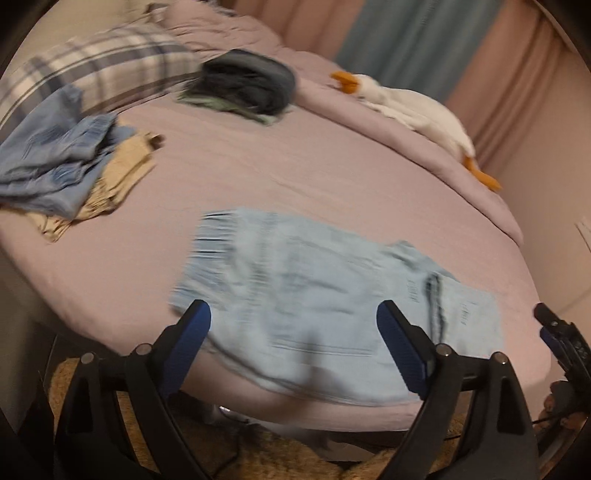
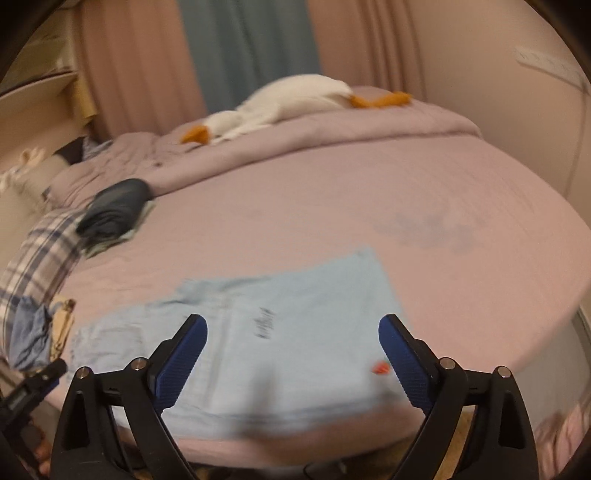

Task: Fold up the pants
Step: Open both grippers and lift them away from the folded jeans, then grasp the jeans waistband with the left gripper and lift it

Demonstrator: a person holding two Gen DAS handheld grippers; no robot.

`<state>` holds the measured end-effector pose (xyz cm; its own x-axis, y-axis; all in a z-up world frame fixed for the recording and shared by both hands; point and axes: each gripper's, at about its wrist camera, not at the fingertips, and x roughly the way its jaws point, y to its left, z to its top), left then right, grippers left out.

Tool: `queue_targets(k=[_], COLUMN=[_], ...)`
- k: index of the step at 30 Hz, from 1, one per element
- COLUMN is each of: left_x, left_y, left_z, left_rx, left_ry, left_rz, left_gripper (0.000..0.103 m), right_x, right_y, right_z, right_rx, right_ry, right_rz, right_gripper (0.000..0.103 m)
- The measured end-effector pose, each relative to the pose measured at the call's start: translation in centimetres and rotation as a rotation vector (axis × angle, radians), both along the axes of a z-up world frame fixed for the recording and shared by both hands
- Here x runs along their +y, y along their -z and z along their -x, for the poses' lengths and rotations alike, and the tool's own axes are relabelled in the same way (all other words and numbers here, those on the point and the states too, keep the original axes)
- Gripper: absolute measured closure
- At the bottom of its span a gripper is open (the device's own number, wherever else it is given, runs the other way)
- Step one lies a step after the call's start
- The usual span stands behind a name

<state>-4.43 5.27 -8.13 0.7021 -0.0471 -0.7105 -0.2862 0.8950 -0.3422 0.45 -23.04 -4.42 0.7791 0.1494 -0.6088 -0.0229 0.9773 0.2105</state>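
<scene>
Right, both your grippers stand wide w/ nothing between the blue pads. Your left gripper (image 1: pixel 293 314) hangs above the near edge of the bed, jaws spread, no cloth pinched. Your right gripper (image 2: pixel 292 326) is the same: spread wide, empty, above the same near edge.

The light-blue folded pants (image 1: pixel 325 295) lie flat on the pink bedsheet (image 1: pixel 258 166), close to the near edge, roughly rectangular, w/ the gathered waistband at the left end in the left wrist view. Dark printed lettering shows on the top layer (image 2: pixel 266 322), too blurred to read. A small red mark sits near the right corner of the pants, just beside your right gripper's right pad.

Further back on the sheet, well apart from the pants: a dark folded garment stack (image 1: pixel 247 86) over sth pale green. On the left, a crumpled blue garment (image 1: pixel 55 162) lies on top of a beige garment (image 1: pixel 122 173), next to a plaid grey-and-white pillow (image 1: pixel 107 70). A white plush goose w/ orange beak and feet (image 1: pixel 417 110) lies on the bunched lilac quilt (image 1: pixel 229 26) at the far side. Pink and teal curtains (image 2: pixel 236 51) hang behind the bed.

Both views are motion-blurred, so fine detail on the cloth is unclear.
</scene>
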Motion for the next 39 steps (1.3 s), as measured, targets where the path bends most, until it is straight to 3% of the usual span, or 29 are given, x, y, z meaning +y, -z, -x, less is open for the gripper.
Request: queue_targets(k=[8,15,30,32,33,36,39], left_x=[3.9,5.2,6.0,6.1,6.0,5.8,5.6], left_y=[2.4,4.2,5.3,5.4,5.5,5.7,5.8], left_z=[-0.1,-1.0,-2.7,-2.7,-2.8,-3.1,-3.1], left_rx=[0.050,0.084,0.133,0.120,0.118,0.113,0.110], left_ry=[-0.118,-0.099,-0.047,-0.051,-0.044,-0.061,-0.081], left_rz=[0.069,0.166,0.229,0.250,0.261,0.260,0.260], left_gripper=[0.011,0.012,0.016,0.021,0.031,0.033,0.042], right_x=[4.0,5.1,7.6,7.2,7.0,6.3,5.3], right_y=[0.9,2.4,2.8,3.2,3.4,4.0,4.3], right_z=[-0.7,-1.5,-4.3,-3.9,-3.7,-3.3,-2.7], right_rx=[0.008,0.080,0.117,0.125,0.130,0.149,0.152], right_ry=[-0.049,-0.046,-0.072,-0.071,-0.071,-0.071,-0.059], right_rz=[0.022,0.022,0.018,0.014,0.016,0.036,0.025], right_gripper=[0.009,0.009,0.009,0.009,0.009,0.009,0.009])
